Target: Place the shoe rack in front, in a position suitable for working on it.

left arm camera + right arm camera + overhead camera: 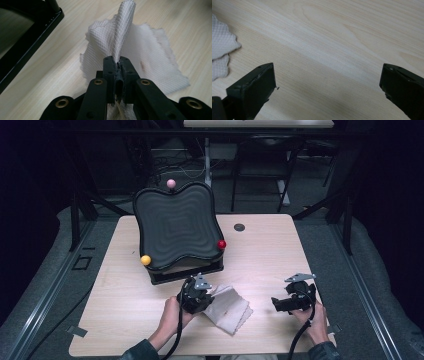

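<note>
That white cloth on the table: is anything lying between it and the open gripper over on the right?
Nothing visible. Bare wood of the table lies between the white cloth and the right gripper, whose fingers stand wide apart. The left gripper has the cloth pinched, a fold standing up.

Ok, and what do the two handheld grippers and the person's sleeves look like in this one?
Both are black. The left gripper and right gripper each carry a grey three-cornered plate on top and trail a black cable toward the person. The left gripper view shows brass-coloured rivets on its linkage; the jaws are blocky and black. Dark sleeves cover the forearms.
</note>
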{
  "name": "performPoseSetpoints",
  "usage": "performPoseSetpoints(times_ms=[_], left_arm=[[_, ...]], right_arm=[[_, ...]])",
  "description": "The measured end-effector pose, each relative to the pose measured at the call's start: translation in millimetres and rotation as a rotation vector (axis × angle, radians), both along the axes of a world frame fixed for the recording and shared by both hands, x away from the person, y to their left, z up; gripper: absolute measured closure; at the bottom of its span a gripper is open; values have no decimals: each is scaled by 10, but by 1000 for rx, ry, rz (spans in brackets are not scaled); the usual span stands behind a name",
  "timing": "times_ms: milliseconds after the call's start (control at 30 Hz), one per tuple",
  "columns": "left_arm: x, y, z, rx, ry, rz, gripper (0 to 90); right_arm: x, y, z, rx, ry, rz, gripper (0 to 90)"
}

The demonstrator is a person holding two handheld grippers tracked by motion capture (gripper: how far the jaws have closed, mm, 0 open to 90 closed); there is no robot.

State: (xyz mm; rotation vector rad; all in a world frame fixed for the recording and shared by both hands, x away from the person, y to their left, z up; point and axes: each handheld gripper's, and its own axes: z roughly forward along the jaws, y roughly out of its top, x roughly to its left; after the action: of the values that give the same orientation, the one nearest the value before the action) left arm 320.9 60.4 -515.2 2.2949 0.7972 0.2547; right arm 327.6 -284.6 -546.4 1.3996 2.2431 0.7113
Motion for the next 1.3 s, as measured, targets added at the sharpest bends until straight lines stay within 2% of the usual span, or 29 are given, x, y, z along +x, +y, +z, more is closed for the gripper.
performPoseSetpoints(times_ms=[267, 567, 900, 1300], left_arm=[[-66, 172, 203, -36, -14, 13, 845], [-114, 325, 348, -64, -35, 35, 845], [-192, 473, 419, -74, -42, 59, 845], [-334, 849, 468, -88, -48, 128, 844]], right_arm=[[-2, -1, 2, -5, -6, 0, 0], [-7, 0, 4, -10, -11, -1, 0], [-9, 10, 2, -10, -9, 2, 0], [-14, 23, 9, -16, -15, 3, 0]])
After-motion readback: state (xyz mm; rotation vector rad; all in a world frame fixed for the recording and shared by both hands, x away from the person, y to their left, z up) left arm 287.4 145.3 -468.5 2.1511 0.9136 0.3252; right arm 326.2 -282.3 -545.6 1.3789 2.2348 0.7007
